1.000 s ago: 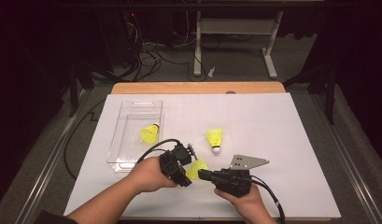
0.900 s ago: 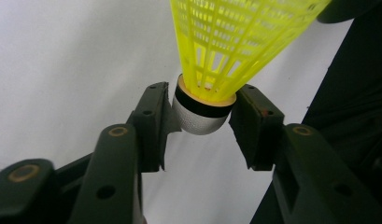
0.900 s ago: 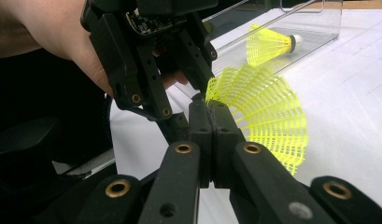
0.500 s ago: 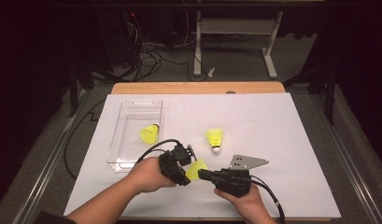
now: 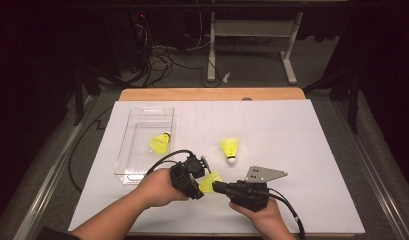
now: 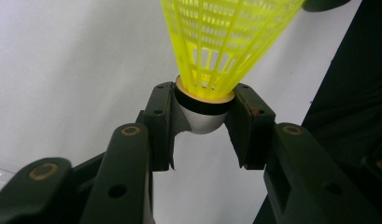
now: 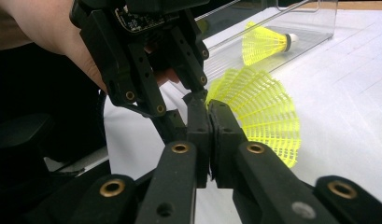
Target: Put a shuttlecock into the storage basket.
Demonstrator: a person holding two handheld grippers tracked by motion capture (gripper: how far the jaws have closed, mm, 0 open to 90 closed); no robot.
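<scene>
A yellow plastic shuttlecock (image 6: 226, 42) hangs just above the white table sheet, and my left gripper (image 6: 203, 116) is shut on its white cork base. From above, that shuttlecock (image 5: 211, 181) sits between my left gripper (image 5: 198, 183) and my right gripper (image 5: 215, 186). The right gripper (image 7: 208, 116) has its pads pressed together, right beside the mesh skirt (image 7: 265, 116) and just under the left gripper's fingertips (image 7: 198, 91). I cannot tell whether a thin edge of the skirt is pinched.
A clear plastic box (image 5: 142, 172) stands at the left with a second shuttlecock (image 5: 160, 143) lying in it. A third shuttlecock (image 5: 230, 149) lies on the sheet in the middle. The white sheet (image 5: 302, 150) stretches open to the right.
</scene>
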